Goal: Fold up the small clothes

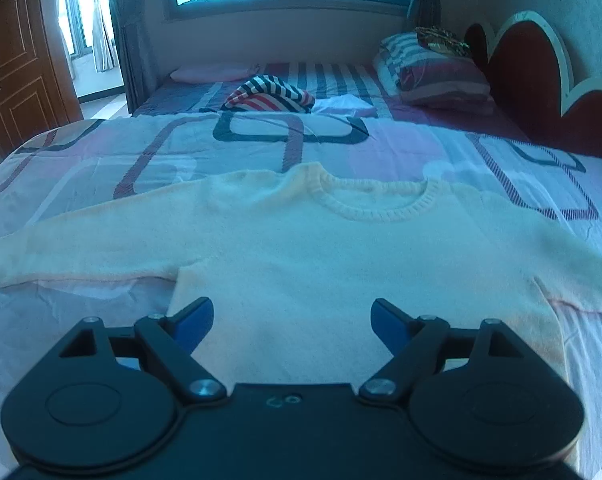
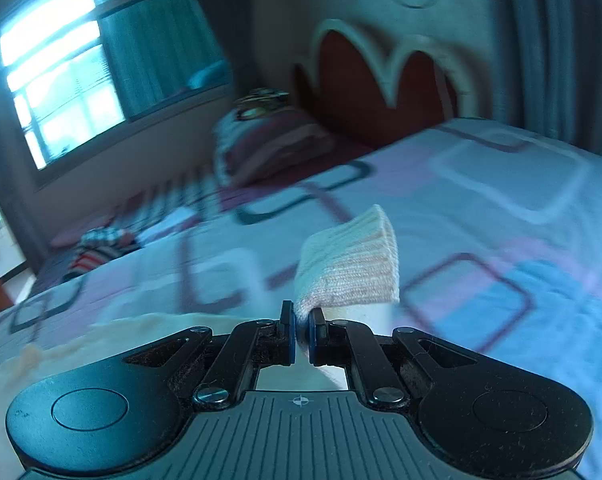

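Note:
A small cream knit sweater (image 1: 321, 256) lies flat on the patterned bedspread (image 1: 101, 152), neck away from me, sleeves spread to both sides. My left gripper (image 1: 292, 320) is open, hovering over the sweater's lower body, its blue pads (image 1: 193, 322) wide apart. In the right wrist view my right gripper (image 2: 301, 334) is shut on the ribbed cuff (image 2: 353, 268) of a sweater sleeve, which stands up above the jaws, lifted off the bed. Part of the sweater (image 2: 121, 336) shows to the left below it.
A striped garment (image 1: 269, 96) and a white folded cloth (image 1: 345, 106) lie further back on the bed. Striped pillows (image 1: 433, 72) rest against a red headboard (image 1: 533, 80). A window is behind the bed; a wooden door (image 1: 13, 64) is at left.

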The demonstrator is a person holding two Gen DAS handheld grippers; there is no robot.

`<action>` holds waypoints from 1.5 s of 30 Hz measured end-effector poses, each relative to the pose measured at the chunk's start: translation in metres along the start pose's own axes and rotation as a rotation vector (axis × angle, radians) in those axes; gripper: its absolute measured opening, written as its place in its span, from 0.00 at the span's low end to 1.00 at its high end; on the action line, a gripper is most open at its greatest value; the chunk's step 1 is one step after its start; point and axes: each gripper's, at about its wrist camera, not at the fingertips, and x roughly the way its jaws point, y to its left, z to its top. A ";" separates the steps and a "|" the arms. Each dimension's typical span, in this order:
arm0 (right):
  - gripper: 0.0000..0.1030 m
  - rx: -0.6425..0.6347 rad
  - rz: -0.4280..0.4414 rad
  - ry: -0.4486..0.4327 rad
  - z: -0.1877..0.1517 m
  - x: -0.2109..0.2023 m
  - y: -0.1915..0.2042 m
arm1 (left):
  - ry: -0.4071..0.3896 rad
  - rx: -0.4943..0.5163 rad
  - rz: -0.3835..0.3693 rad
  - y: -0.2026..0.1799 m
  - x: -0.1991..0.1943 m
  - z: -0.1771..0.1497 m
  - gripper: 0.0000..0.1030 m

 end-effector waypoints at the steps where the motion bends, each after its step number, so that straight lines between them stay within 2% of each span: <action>1: 0.05 -0.026 0.027 0.006 -0.002 0.002 0.020 | -0.007 -0.001 0.001 0.004 0.001 0.002 0.82; 8: 0.05 -0.200 0.200 0.096 -0.051 0.021 0.160 | 0.001 -0.046 -0.028 0.050 0.016 0.014 0.84; 13: 0.06 -0.320 0.293 0.234 -0.099 0.042 0.234 | 0.020 -0.088 -0.045 0.075 0.029 0.018 0.87; 14: 0.08 -0.350 0.292 0.247 -0.108 0.043 0.245 | 0.027 -0.092 -0.059 0.077 0.032 0.018 0.87; 15: 0.22 -0.372 0.300 0.258 -0.114 0.044 0.252 | 0.032 -0.093 -0.075 0.077 0.034 0.017 0.87; 16: 0.30 -0.381 0.309 0.262 -0.118 0.043 0.256 | 0.038 -0.093 -0.090 0.077 0.036 0.017 0.87; 17: 0.45 -0.372 0.335 0.258 -0.121 0.040 0.258 | 0.043 -0.095 -0.108 0.075 0.038 0.016 0.87; 18: 0.48 -0.361 0.349 0.249 -0.121 0.036 0.256 | 0.048 -0.097 -0.132 0.073 0.040 0.016 0.87; 21: 0.48 -0.351 0.324 0.204 -0.114 0.024 0.243 | 0.095 -0.117 -0.229 0.060 0.050 0.012 0.84; 23: 0.48 -0.359 0.254 0.176 -0.110 0.018 0.226 | 0.139 -0.144 -0.316 0.048 0.060 0.009 0.76; 25: 0.48 -0.367 0.185 0.171 -0.106 0.011 0.205 | 0.182 -0.174 -0.379 0.034 0.072 0.006 0.62; 29: 0.48 -0.359 0.089 0.180 -0.109 0.005 0.163 | 0.255 -0.241 -0.434 0.014 0.097 0.001 0.59; 32: 0.48 -0.327 0.040 0.186 -0.112 0.003 0.139 | 0.212 -0.268 -0.432 0.005 0.107 0.002 0.58; 35: 0.48 -0.299 0.000 0.189 -0.114 0.002 0.121 | 0.185 -0.282 -0.427 -0.003 0.114 0.002 0.38; 37: 0.48 -0.281 -0.022 0.191 -0.114 0.004 0.113 | 0.178 -0.286 -0.419 -0.006 0.116 0.004 0.18; 39: 0.48 -0.266 -0.036 0.196 -0.113 0.006 0.109 | 0.175 -0.288 -0.419 -0.007 0.116 0.004 0.11; 41: 0.48 -0.265 -0.042 0.201 -0.113 0.009 0.107 | 0.154 -0.288 -0.422 -0.006 0.113 0.006 0.07; 45: 0.48 -0.274 -0.066 0.202 -0.114 0.015 0.108 | 0.038 -0.306 -0.439 0.007 0.091 0.029 0.06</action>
